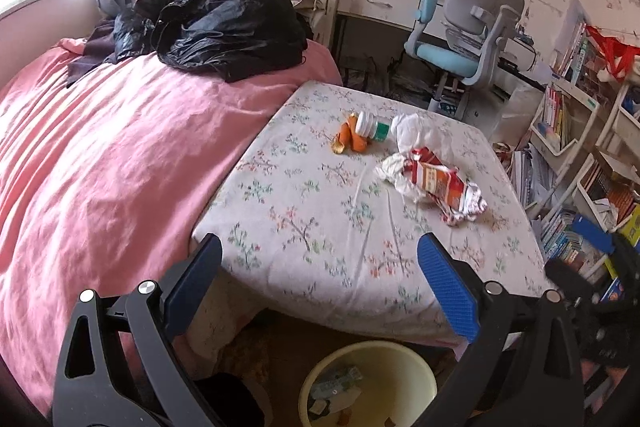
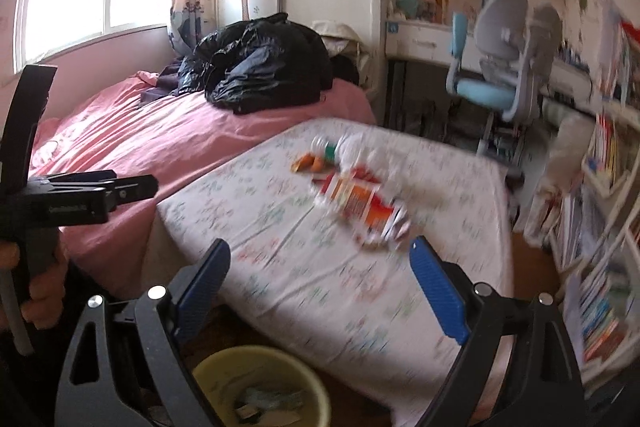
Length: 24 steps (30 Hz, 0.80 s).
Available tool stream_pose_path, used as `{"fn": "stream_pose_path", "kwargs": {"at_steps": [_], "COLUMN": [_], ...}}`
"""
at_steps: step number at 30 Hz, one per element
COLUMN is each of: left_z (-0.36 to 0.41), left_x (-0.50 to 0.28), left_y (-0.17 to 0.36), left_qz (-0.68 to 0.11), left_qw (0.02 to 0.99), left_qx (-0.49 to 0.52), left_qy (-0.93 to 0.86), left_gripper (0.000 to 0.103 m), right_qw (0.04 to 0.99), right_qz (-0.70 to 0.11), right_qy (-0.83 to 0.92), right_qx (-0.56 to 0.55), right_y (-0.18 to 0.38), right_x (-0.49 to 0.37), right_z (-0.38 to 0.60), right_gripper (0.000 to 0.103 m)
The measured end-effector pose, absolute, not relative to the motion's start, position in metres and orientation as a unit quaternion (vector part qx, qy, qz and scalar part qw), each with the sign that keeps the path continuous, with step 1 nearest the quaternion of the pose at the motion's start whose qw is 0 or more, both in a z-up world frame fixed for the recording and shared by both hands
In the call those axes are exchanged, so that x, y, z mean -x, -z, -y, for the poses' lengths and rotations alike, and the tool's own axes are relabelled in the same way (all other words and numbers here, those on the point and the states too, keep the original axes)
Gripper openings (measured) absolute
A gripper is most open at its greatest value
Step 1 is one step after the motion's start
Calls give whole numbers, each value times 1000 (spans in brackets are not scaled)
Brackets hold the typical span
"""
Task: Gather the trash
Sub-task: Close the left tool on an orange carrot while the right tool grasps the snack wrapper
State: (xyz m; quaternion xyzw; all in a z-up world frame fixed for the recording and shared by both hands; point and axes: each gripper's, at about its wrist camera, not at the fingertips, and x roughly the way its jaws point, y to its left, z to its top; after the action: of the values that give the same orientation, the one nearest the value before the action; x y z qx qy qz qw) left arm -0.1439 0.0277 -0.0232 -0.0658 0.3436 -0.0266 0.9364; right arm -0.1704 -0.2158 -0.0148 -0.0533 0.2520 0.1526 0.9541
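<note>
Trash lies on a floral-covered table [image 1: 304, 227]: a red and orange foil wrapper [image 1: 440, 183] on crumpled white paper [image 1: 412, 131], a small white bottle with a green label [image 1: 372, 125], and orange peel pieces [image 1: 352, 139]. The wrapper [image 2: 360, 203] and the bottle [image 2: 326, 147] show blurred in the right wrist view. A yellow bin [image 1: 372, 383] with some scraps inside stands on the floor below the table's near edge, also the bin [image 2: 260, 383]. My left gripper [image 1: 320, 279] is open and empty above the bin. My right gripper [image 2: 320, 283] is open and empty too.
A pink bed [image 1: 120, 155] with a black bag [image 1: 224, 19] flanks the table on the left. A blue and grey desk chair [image 1: 464, 39] stands behind it. Bookshelves [image 1: 580, 155] crowd the right. A hand [image 2: 36, 279] holds the left gripper's handle.
</note>
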Motion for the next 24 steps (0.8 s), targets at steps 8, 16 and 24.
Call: {"fn": "stream_pose_path", "kwargs": {"at_steps": [8, 16, 24], "left_z": [-28, -22, -1], "left_x": [78, -19, -100], "left_y": [21, 46, 82], "left_qz": [-368, -412, -437], "left_qw": [927, 910, 899], "left_qx": [64, 41, 14], "left_qy": [24, 0, 7], "left_gripper": [95, 95, 95], "right_qw": [951, 948, 923], "right_qz": [-259, -266, -344], "right_qy": [-162, -176, -174], "right_qx": [45, 20, 15], "right_y": [18, 21, 48], "right_x": [116, 63, 36], "right_z": [225, 224, 224], "right_gripper": [87, 87, 87]}}
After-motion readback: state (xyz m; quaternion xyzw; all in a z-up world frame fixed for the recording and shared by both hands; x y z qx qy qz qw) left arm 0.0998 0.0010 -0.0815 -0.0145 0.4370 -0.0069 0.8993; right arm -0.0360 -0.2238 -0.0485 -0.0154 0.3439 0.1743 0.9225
